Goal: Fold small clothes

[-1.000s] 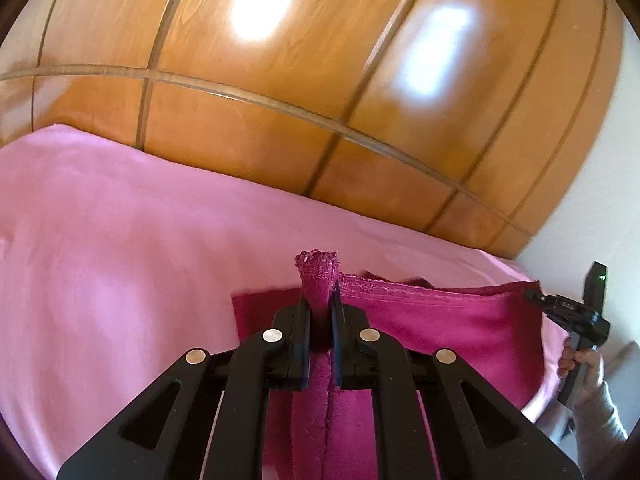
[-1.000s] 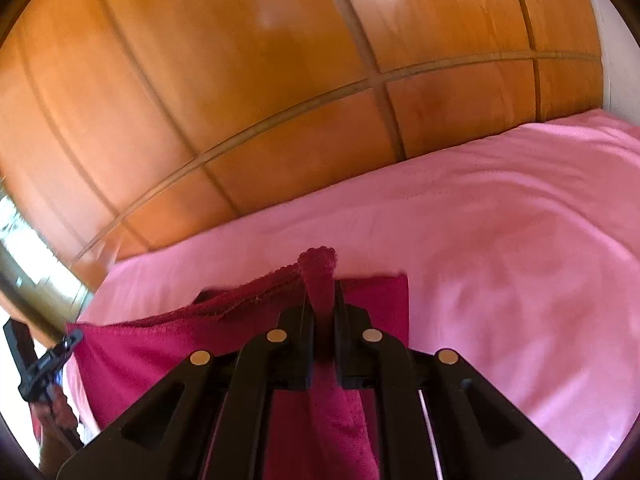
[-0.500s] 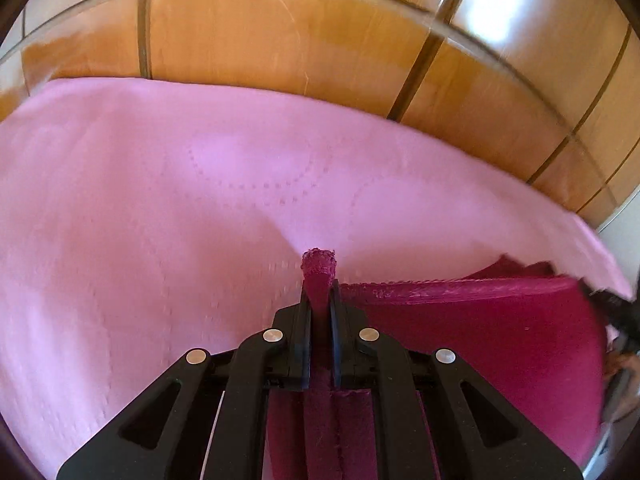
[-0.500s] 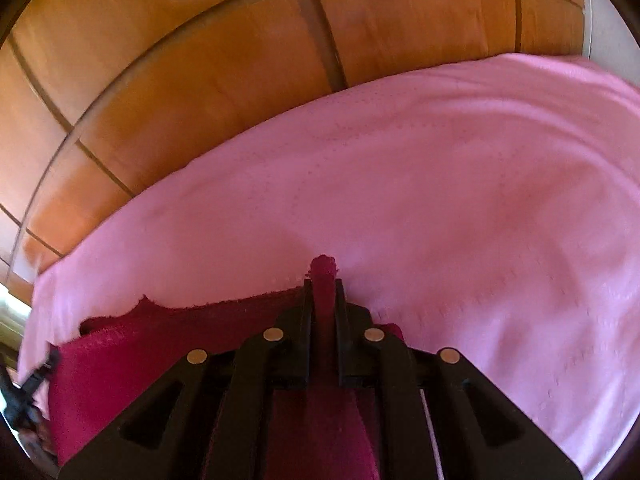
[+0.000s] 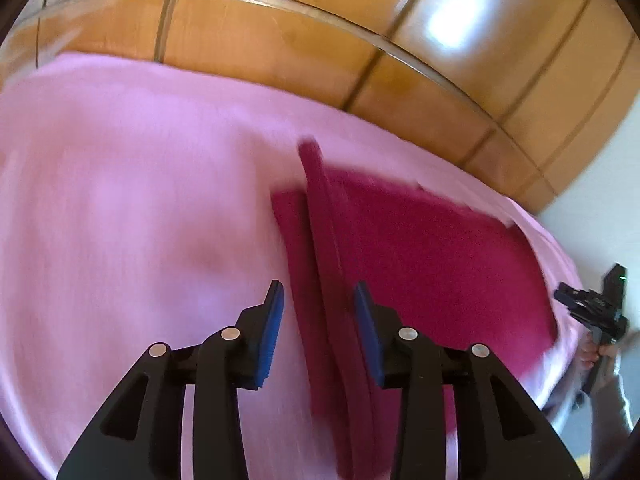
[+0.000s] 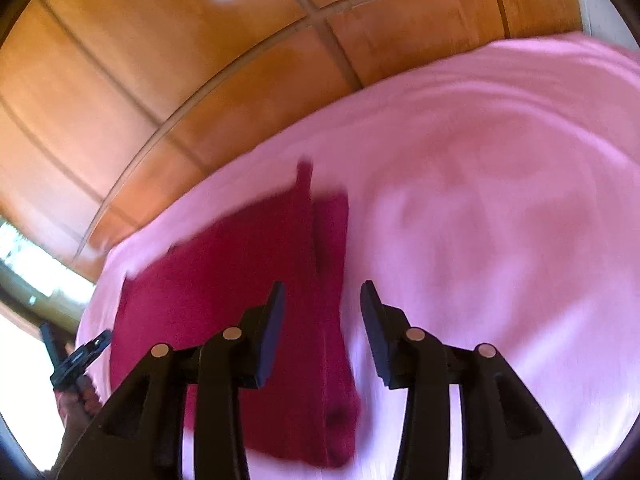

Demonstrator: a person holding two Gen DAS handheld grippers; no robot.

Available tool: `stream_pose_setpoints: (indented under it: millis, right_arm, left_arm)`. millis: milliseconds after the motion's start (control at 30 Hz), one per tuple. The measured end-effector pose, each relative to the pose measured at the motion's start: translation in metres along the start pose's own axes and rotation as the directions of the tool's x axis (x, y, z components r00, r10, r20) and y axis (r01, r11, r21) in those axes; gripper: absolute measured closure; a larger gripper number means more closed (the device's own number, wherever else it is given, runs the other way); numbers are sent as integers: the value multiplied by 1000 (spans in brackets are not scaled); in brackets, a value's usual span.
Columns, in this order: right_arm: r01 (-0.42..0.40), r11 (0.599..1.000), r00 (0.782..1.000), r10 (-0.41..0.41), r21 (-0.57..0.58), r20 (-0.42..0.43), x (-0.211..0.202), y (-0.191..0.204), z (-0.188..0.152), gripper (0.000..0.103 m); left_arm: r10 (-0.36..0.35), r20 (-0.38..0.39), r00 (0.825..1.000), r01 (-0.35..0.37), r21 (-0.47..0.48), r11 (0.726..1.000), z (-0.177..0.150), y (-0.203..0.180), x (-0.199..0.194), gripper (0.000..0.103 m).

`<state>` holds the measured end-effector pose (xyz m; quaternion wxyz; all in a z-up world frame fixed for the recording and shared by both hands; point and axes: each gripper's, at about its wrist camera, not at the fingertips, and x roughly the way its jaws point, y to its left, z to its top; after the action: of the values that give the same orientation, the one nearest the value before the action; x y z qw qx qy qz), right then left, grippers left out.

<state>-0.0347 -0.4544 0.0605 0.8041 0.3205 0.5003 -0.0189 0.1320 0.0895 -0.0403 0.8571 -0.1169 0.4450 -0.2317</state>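
A dark magenta cloth (image 5: 432, 252) lies folded on the pink bedspread (image 5: 120, 208); it also shows in the right wrist view (image 6: 224, 280). A raised ridge of the cloth (image 5: 324, 264) runs away from between the fingers of my left gripper (image 5: 319, 296), which is open and holds nothing. My right gripper (image 6: 322, 296) is open too, above the cloth's right edge (image 6: 332, 280). Each gripper shows small in the other's view, the right one (image 5: 596, 312) at far right, the left one (image 6: 76, 356) at far left. Both views are blurred.
A glossy wooden panelled wall (image 5: 320, 32) stands behind the bed, also in the right wrist view (image 6: 160, 60). A pale wall (image 5: 600, 232) is at the right. The pink bedspread (image 6: 500, 200) spreads wide to the right of the cloth.
Both grippers were shut on the cloth's top corners and held them up. Now both have opened and drawn back, and the cloth has dropped onto the bedspread.
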Motion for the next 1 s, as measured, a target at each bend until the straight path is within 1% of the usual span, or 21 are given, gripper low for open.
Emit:
stream_pose_setpoints:
  millis: [100,167,233,300,333,367,400,433,467,533,567,633,667,700,767,800,833,867,900,967,1000]
  right_arm:
    - [-10,1000,998,9,-29,-59,-12,-1,-35,64]
    - [-15,999,996,12,-32,-83,-13,-2,-52,64]
    - [-28,999,996,26,-16,-88,-6,-4,-56,64]
    - [-18,999,994,14,-36,-104,6,0,-58,65]
    - [-8,999,993,3,-48,-118,12,2,-57,79]
    - [3,998,992,-10,-61,-123,14,5,-56,87]
    - [12,995,994,-22,-98,-108,7,14,-51,91]
    - [13,993,995,-24,-118,-93,2,19,-48,95]
    - [2,989,998,-12,-147,-67,-11,26,-44,96]
    - [9,982,999,-18,-191,-45,-23,29,-45,96]
    - [28,978,998,-39,-207,-49,-21,28,-46,96]
    - [98,970,987,-124,-224,-106,2,20,-56,96]
    - [123,965,980,-154,-234,-123,12,17,-61,96]
    - [131,964,979,-163,-229,-124,20,12,-67,96]
    - [112,977,985,-134,-182,-109,15,6,-67,95]
    - [112,978,987,-130,-174,-95,9,6,-67,92]
    - [127,976,987,-142,-176,-79,4,7,-67,79]
    - [143,974,985,-157,-176,-70,-1,8,-67,72]
    - [159,972,984,-170,-172,-53,-8,9,-65,71]
    - [186,967,982,-190,-174,-7,-19,15,-62,71]
    - [192,965,981,-193,-179,10,-24,20,-62,71]
  left_arm:
    - [-60,-37,998,60,0,998,-40,-1,-16,67]
    - [-86,-45,995,86,4,996,-54,-5,-22,67]
    - [-127,-49,991,127,-9,992,-68,-7,-26,67]
    - [-129,-56,990,129,-5,992,-73,-12,-21,67]
    - [-128,-60,990,128,-2,992,-74,-13,-20,67]
    - [-126,-65,990,127,3,992,-73,-14,-18,75]
    - [-123,-65,990,124,22,992,-70,-14,-19,89]
    - [-103,-55,993,106,46,993,-68,-16,-22,95]
    - [-91,-47,995,94,71,993,-63,-19,-23,97]
    - [-87,-42,995,91,111,990,-59,-22,-28,97]
    - [-74,-48,996,80,140,987,-59,-23,-28,97]
    - [-41,-74,996,53,177,983,-59,-23,-19,97]
    - [-30,-89,996,46,189,981,-62,-22,-16,97]
    - [-20,-95,995,39,198,979,-64,-22,-14,97]
    - [-27,-89,996,41,163,986,-64,-21,-19,96]
    - [-29,-81,996,41,150,988,-62,-20,-22,96]
    - [-29,-56,998,36,129,991,-61,-19,-30,96]
    - [-34,-43,999,38,103,994,-61,-16,-34,96]
    - [-37,-30,999,39,64,997,-60,-11,-39,96]
    - [-37,3,999,37,26,999,-59,-9,-46,96]
    - [-47,25,999,47,15,999,-59,-9,-52,96]
